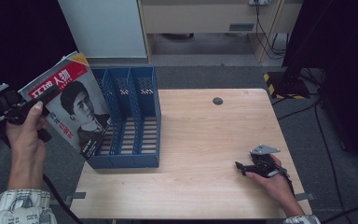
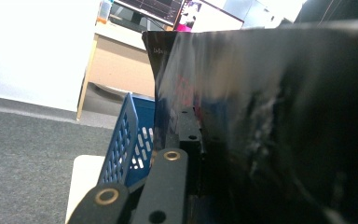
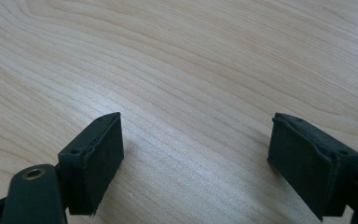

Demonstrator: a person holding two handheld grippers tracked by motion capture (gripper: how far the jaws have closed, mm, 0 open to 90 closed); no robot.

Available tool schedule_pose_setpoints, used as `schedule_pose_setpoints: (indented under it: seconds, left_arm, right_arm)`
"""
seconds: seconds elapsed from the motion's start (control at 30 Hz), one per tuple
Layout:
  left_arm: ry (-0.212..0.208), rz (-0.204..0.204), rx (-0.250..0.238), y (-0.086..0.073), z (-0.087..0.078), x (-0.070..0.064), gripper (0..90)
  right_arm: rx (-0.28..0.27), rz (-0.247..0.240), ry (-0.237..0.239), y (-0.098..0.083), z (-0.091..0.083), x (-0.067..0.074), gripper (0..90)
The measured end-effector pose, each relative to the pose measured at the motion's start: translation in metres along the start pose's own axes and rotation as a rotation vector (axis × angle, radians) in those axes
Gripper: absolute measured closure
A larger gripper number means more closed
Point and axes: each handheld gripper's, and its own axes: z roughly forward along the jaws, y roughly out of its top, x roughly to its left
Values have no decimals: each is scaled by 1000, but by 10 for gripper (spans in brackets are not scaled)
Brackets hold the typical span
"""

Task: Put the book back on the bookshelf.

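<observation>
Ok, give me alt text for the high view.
The left gripper holds a magazine tilted above the left end of a blue file rack on a wooden table. The right gripper rests open on the table near its right edge.

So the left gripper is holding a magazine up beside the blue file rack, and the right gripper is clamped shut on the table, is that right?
Not quite. The right gripper is open: the right gripper view shows its jaws standing wide apart with nothing but bare table between them. The rest holds: the left gripper holds the magazine up beside the blue file rack.
</observation>
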Motion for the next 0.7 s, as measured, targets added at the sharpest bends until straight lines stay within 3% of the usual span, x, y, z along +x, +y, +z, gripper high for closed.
schedule_pose_setpoints:
  seconds: [0.23, 0.43, 0.7]
  left_arm:
    - [3, 18, -6, 2, 7, 0, 864]
    - [6, 9, -37, 3, 9, 3, 864]
    - [-2, 19, -30, 2, 12, 3, 863]
  right_arm:
    - [1, 2, 2, 0, 0, 0, 182]
    - [1, 1, 2, 0, 0, 0, 182]
    - [1, 0, 2, 0, 0, 0, 182]
